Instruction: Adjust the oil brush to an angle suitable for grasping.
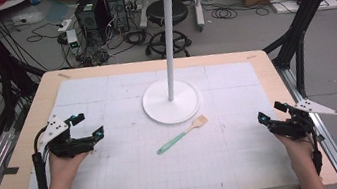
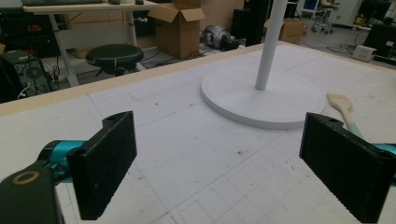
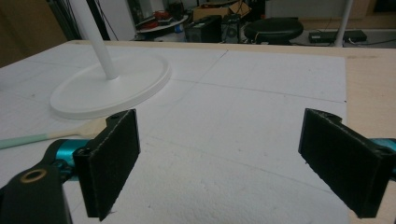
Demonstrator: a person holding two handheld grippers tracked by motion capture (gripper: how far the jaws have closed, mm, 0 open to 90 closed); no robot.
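Wooden table (image 1: 22,146) with white gridded mat (image 1: 134,180), wide bare room between both grippers. One white stand (image 1: 171,101), round base, beyond and between fingers. One mint-handled brush (image 1: 182,134) flat just before base, touching nothing. Left gripper (image 1: 86,126) near left edge, jaws spread, empty. Right gripper (image 1: 270,112) near right edge, jaws spread, empty.

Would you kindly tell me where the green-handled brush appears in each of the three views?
High view: the brush lies centre, just below the white stand base.
Left gripper view: far right, beside the base.
Right gripper view: far left, behind the left jaw.
Shared landmark: the white stand base.
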